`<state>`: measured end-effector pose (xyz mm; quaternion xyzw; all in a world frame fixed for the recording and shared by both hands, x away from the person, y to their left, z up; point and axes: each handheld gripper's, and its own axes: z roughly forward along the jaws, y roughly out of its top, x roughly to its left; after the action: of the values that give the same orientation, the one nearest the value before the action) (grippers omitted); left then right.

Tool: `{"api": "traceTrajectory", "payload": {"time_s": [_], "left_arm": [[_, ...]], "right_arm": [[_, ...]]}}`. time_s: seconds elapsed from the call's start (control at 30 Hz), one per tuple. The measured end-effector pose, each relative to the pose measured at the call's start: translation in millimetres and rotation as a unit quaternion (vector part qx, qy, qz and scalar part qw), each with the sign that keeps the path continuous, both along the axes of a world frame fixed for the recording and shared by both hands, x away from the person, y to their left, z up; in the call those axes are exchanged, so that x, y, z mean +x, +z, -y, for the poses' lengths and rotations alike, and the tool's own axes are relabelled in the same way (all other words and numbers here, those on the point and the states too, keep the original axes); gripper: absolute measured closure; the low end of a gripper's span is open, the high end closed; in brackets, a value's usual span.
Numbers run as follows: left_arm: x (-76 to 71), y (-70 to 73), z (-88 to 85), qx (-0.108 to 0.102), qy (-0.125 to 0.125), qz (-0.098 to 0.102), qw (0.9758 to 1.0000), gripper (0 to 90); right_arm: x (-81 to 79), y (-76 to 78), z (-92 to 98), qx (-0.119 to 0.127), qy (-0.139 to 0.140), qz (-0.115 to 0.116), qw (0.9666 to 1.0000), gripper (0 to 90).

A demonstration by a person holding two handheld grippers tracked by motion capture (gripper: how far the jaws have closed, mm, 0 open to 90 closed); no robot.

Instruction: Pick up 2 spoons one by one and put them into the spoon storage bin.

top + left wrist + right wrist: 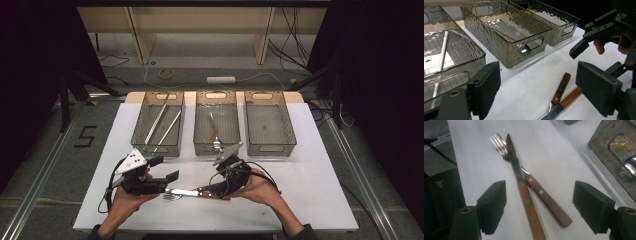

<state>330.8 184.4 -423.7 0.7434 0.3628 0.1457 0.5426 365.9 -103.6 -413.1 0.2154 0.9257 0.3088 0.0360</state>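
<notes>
Right gripper view: right gripper (539, 207) wide apart over knife (520, 185), fork (534, 185).

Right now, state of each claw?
Left claw: open, holding nothing.
Right claw: open, empty, over the wooden-handled steel knife and wooden-handled steel fork.

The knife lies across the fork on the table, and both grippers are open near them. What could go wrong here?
1. The knife overlaps the fork, so the right gripper, open astride both wooden handles, might pinch both together.
2. The left gripper and the right are close, so they might collide.
</notes>
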Motion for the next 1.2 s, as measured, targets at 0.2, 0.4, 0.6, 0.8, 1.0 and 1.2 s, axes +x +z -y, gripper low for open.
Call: {"api": "traceTrajectory", "payload": {"time_s": [0.2, 0.4, 0.6, 0.8, 1.0, 1.2], "left_arm": [[-1.0, 0.2, 0.1, 0.001, 0.002, 0.003, 1.0000, 19.7], [-1.6, 0.8, -1.4, -0.003, 0.005, 0.004, 1.0000, 19.5], [-1.8, 0.9, -1.0, -0.003, 0.007, 0.006, 1.0000, 19.3], [-2.0, 0.7, -0.2, 0.001, 0.003, 0.006, 1.0000, 19.3], [-1.9, 0.7, -0.7, -0.002, 0.006, 0.005, 1.0000, 19.3], [-1.5, 0.6, -0.5, -0.004, 0.006, 0.004, 1.0000, 19.3]], "right_arm": [[-2.1, -5.0, -4.0, -0.009, 0.008, -0.005, 0.9999, 29.3], [-1.6, -9.8, -6.6, -0.014, 0.012, -0.009, 0.9998, 29.4], [-3.0, -14.9, -9.6, -0.021, 0.018, -0.013, 0.9995, 29.2], [-4.3, -18.6, -12.4, -0.031, 0.019, -0.015, 0.9992, 30.6], [-4.9, -21.9, -14.9, -0.039, 0.024, -0.015, 0.9988, 31.4], [-5.5, -24.7, -16.5, -0.046, 0.025, -0.016, 0.9985, 31.0]]}}
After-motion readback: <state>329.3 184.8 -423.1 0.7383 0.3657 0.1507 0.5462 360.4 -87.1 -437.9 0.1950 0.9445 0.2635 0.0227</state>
